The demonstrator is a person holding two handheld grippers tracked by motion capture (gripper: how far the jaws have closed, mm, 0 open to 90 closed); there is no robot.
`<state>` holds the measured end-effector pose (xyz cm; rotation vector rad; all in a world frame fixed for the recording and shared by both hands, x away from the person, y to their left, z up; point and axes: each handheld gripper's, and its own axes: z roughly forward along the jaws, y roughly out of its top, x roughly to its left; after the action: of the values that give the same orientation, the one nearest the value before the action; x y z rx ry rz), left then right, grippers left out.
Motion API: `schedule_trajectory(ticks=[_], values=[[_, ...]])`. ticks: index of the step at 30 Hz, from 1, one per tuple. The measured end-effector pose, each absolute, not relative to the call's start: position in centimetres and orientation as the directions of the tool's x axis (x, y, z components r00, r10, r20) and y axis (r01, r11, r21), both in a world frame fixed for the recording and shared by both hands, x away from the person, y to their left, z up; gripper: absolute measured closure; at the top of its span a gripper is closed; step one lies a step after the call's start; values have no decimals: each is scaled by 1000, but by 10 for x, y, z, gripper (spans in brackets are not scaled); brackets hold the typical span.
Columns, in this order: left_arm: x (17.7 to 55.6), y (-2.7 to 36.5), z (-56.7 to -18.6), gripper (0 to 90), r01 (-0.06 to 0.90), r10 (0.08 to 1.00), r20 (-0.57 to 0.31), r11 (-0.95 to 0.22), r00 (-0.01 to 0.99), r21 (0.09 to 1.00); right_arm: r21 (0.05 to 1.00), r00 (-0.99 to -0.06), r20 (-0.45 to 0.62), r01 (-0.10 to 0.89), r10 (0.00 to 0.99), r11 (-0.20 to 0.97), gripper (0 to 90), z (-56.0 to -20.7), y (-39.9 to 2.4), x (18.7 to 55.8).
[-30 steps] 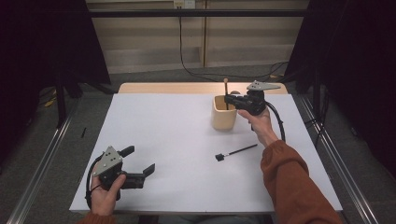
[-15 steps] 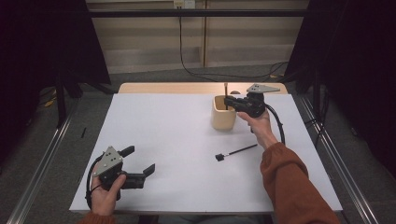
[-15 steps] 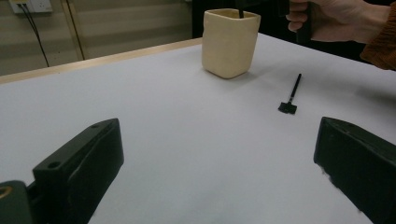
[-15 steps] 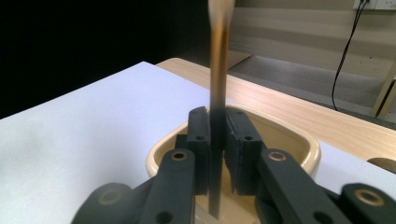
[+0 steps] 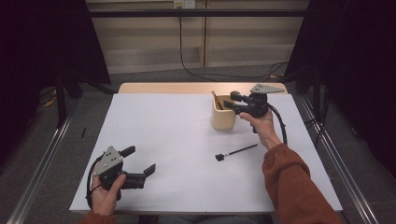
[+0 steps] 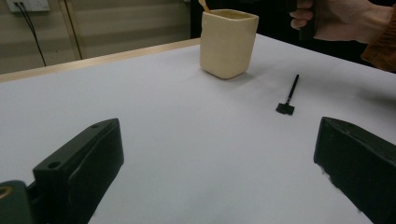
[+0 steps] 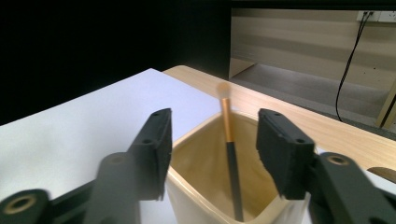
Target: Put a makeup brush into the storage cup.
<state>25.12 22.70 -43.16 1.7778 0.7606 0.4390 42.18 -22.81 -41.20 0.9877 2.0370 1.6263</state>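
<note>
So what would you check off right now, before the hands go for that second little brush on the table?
1. Brush dropped in the cup: ok, it stands inside, leaning.
2. Right gripper let go: ok, its jaws have just been opening and stand apart beside the handle, not touching it.
3. Cup upright: ok, it stands on the white table.
4. Second brush free to pick up: ok, it lies flat, apart from the cup.
5. Left gripper ready: ok, jaws wide open, nothing between them.
6. Which way the second brush should go in: cannot tell.
</note>
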Motion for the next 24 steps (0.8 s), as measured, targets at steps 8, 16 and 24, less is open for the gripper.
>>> schedule_trajectory(ticks=[8,16,24], values=[[250,226,-431,15,274,685,-70,-194,725,942,941,-702,159,321,694,108,200,-407,-228,416],[249,226,-431,15,271,685,-69,-192,725,943,942,-701,175,323,691,88,81,-405,-237,407],[249,227,-431,15,270,694,-68,-186,716,945,946,-706,191,318,682,65,44,-408,-245,389]])
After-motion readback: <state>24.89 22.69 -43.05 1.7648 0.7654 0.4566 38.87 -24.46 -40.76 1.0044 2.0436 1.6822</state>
